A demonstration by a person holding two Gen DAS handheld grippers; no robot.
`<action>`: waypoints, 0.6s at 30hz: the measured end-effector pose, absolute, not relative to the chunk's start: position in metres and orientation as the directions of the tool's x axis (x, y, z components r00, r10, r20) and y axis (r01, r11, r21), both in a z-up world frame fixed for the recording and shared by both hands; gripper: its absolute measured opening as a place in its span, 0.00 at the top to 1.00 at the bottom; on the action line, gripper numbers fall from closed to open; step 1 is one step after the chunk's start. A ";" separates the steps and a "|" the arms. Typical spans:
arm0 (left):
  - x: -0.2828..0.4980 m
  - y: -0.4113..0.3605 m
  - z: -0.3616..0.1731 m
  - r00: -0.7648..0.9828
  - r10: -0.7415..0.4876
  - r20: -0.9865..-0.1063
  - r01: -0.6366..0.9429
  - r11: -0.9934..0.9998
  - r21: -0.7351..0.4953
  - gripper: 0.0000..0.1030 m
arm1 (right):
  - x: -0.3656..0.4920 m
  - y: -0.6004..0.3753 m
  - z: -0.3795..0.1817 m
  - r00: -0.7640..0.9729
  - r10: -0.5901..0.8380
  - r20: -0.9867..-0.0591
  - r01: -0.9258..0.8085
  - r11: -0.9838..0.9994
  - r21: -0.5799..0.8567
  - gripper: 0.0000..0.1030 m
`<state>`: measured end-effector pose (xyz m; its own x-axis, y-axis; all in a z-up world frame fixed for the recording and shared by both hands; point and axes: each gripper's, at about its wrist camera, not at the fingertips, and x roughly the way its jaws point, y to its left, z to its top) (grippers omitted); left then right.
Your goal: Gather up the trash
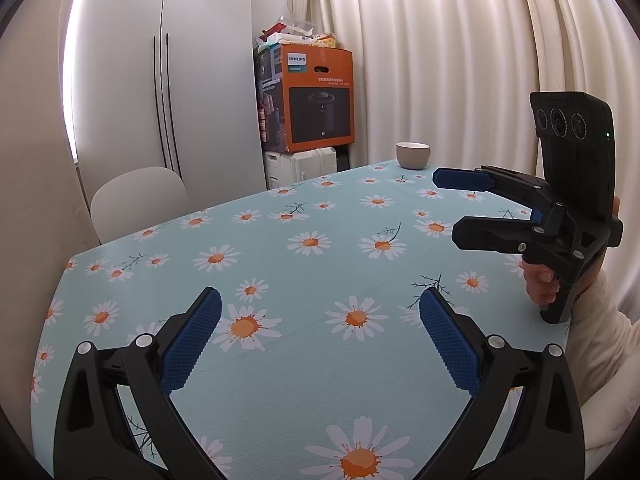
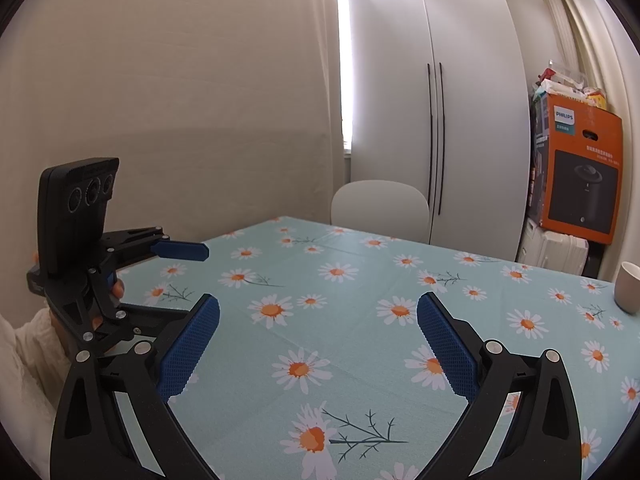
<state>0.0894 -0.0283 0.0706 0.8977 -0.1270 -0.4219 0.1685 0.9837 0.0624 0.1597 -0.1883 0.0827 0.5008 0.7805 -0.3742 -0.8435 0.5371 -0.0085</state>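
Left wrist: left gripper [image 1: 320, 320] fingers wide apart and empty over the daisy-cloth desk [image 1: 280, 264]; no trash visible anywhere on it, only a cup [image 1: 413, 155] at the far edge, beyond the right gripper [image 1: 448, 208], which also stands spread and holds nothing. Right wrist: right gripper [image 2: 318, 320] fingers apart, empty; cup [image 2: 628, 287] far right of them, left gripper [image 2: 176, 280] well left of the cup, so I can't tell which hand is nearer to trash.

"PHILIPS" stands on the orange box [image 1: 320, 100] (smaller print below unreadable).
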 end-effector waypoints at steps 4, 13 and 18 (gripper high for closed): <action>0.090 -0.028 0.071 0.897 -0.128 -0.422 0.170 0.984 0.062 0.06 | 0.160 -0.188 0.083 0.501 0.781 -0.374 -0.843 0.537 -0.008 0.08; 0.089 -0.028 0.071 0.899 -0.123 -0.421 0.163 0.985 0.059 0.06 | 0.160 -0.188 0.083 0.500 0.781 -0.374 -0.844 0.537 -0.008 0.08; 0.088 -0.028 0.070 0.902 -0.117 -0.416 0.153 0.987 0.053 0.06 | 0.160 -0.189 0.083 0.500 0.781 -0.374 -0.844 0.537 -0.008 0.08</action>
